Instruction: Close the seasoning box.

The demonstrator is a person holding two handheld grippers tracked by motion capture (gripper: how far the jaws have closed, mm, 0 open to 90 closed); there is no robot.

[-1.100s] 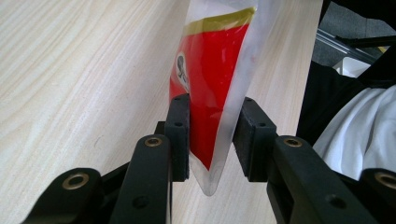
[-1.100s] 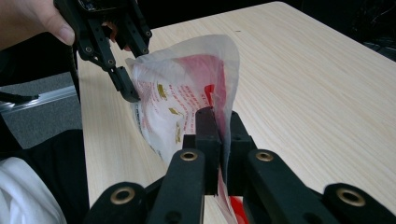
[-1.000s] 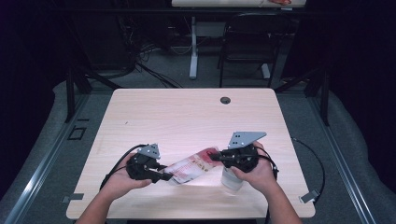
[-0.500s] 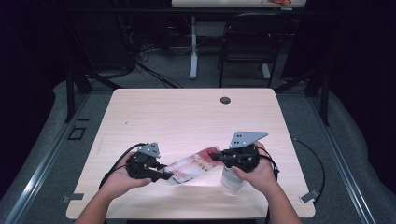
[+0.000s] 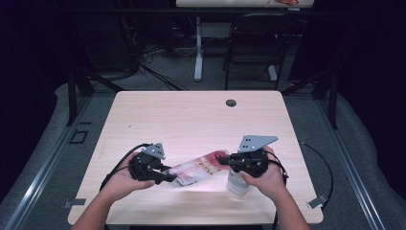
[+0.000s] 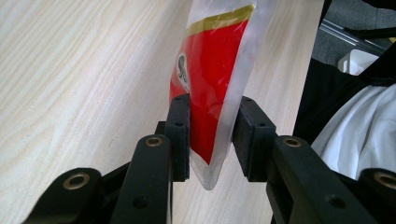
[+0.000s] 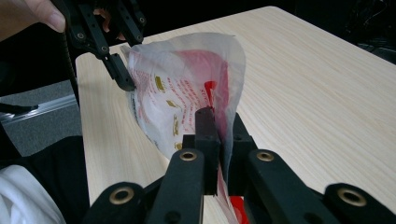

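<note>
The right gripper (image 7: 218,140) has its black jaws pressed tight on one end of a crinkled clear plastic pouch with red and yellow printing (image 7: 187,93), pinching the film flat between them. The left gripper (image 6: 211,135) straddles the other end of the same pouch (image 6: 212,79); its jaws stand a little apart around the film, one pad touching, the other showing a sliver of gap. From above, the pouch (image 5: 196,168) is held stretched between both grippers, just over the near part of the pale wooden table (image 5: 191,120). A clear plastic container (image 5: 237,182) sits under the right hand (image 5: 265,177).
</note>
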